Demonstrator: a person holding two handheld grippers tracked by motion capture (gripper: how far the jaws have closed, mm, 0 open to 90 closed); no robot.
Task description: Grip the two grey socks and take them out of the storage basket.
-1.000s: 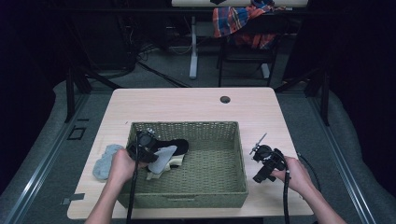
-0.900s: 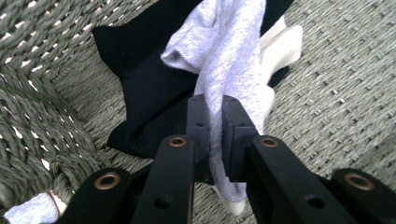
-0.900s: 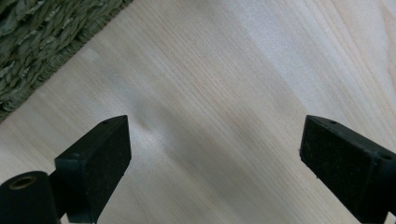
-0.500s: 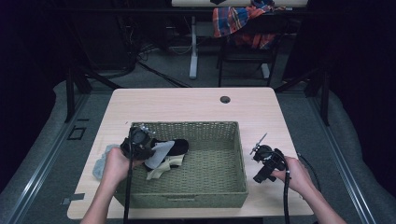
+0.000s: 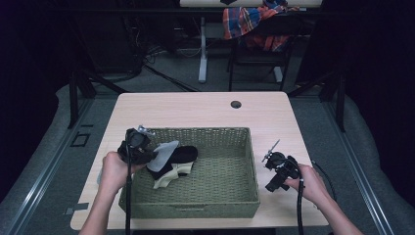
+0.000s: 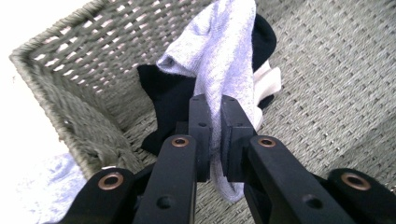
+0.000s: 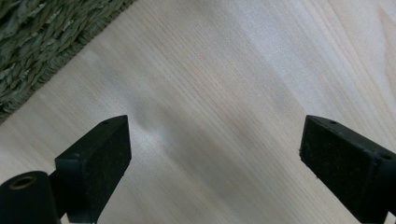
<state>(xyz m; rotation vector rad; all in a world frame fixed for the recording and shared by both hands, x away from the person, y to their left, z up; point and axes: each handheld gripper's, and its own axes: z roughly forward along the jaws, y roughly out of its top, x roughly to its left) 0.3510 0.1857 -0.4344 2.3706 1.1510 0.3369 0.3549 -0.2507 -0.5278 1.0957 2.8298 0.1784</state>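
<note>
You are carrying the grey sock (image 6: pixel 219 51), pinched in your left gripper (image 5: pixel 147 149), over the basket (image 5: pixel 244 166) (black sock (image 5: pixel 183 154) already inside); release remains, while your right gripper (image 5: pixel 270 171) is idling wide open.

Left hand-held gripper (image 5: pixel 152 155) holding grey sock (image 5: pixel 163 154), basket (image 5: pixel 235 198)

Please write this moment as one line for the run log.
left gripper: jaws shut on grey sock over basket | right gripper: jaws open above table
</note>
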